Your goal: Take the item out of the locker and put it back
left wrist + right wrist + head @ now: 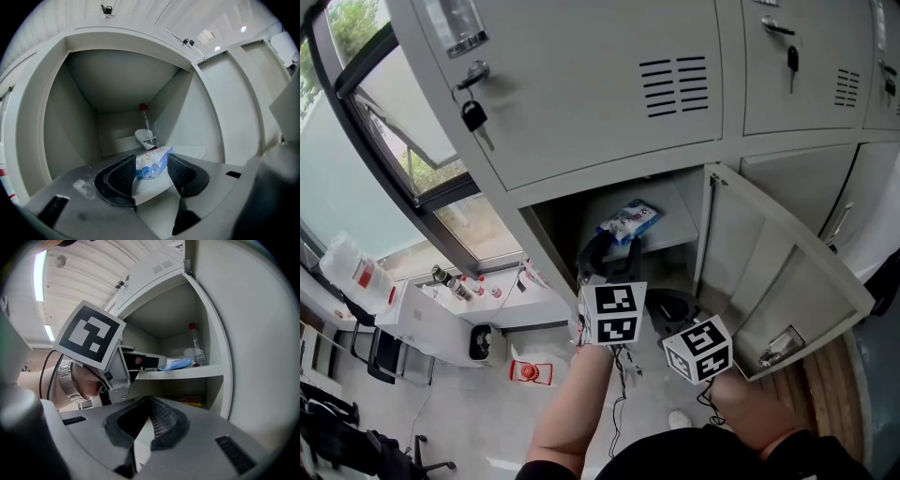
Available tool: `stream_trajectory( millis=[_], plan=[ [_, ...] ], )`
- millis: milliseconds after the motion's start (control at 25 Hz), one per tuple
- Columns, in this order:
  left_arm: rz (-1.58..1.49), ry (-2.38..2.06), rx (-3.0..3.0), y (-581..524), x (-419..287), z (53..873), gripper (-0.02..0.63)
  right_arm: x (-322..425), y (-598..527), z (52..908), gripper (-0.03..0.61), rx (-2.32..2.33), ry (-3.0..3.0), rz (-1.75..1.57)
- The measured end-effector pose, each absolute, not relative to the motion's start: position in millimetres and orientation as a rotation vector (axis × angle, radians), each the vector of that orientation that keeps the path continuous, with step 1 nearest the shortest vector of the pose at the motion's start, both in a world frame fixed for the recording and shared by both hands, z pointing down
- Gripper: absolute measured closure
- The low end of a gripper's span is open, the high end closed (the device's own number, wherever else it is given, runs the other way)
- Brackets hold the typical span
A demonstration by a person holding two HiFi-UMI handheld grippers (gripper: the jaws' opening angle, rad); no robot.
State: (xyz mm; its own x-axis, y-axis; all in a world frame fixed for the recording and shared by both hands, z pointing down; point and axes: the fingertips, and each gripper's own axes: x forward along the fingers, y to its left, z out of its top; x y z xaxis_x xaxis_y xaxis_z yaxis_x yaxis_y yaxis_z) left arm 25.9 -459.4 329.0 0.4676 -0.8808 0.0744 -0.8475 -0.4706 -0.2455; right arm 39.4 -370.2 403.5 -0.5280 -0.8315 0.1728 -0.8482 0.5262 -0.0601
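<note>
On the shelf (187, 373), blue packet (177, 364) lies beside left hand-held gripper (152, 363).

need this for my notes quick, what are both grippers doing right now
left gripper: open, blue packet between the jaws, not gripped
right gripper: shut, empty

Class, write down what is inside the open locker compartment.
On its shelf: a blue-and-white packet between the open jaws of the left claw, a red-capped bottle and a white object behind. Below the shelf something yellowish shows; the rest there is hidden.
</note>
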Motion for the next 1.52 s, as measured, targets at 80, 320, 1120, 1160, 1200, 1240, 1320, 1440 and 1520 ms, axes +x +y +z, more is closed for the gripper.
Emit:
stream_trajectory(
  millis=[80, 320, 1120, 1160, 1200, 1240, 1320, 1440, 1520],
  plan=[
    [-0.277, 1.499, -2.541, -454, 26, 327, 0.419, 38, -367, 403, 0.526, 1.458, -2.636, 0.205],
    [-0.256, 1.482, -2.549, -431, 20, 326, 0.419, 32, -352, 402, 0.526, 1.465, -2.634, 0.199],
    [-0.23, 1.397, -2.722, -263, -45, 374, 0.579, -4, -239, 414, 0.526, 1.512, -2.588, 0.235],
    [-0.23, 1.394, -2.733, -253, -49, 377, 0.581, -6, -232, 415, 0.526, 1.512, -2.585, 0.236],
    [-0.229, 1.392, -2.743, -243, -52, 381, 0.581, -8, -224, 417, 0.526, 1.513, -2.583, 0.236],
    [-0.228, 1.392, -2.752, -233, -56, 385, 0.583, -10, -217, 418, 0.526, 1.514, -2.581, 0.235],
    [-0.221, 1.397, -2.772, -212, -62, 392, 0.584, -12, -201, 419, 0.526, 1.516, -2.579, 0.234],
    [-0.218, 1.397, -2.806, -183, -70, 404, 0.584, -14, -178, 422, 0.526, 1.524, -2.575, 0.236],
    [-0.235, 1.393, -2.826, -167, -74, 413, 0.588, -15, -165, 427, 0.526, 1.533, -2.569, 0.245]
  ],
)
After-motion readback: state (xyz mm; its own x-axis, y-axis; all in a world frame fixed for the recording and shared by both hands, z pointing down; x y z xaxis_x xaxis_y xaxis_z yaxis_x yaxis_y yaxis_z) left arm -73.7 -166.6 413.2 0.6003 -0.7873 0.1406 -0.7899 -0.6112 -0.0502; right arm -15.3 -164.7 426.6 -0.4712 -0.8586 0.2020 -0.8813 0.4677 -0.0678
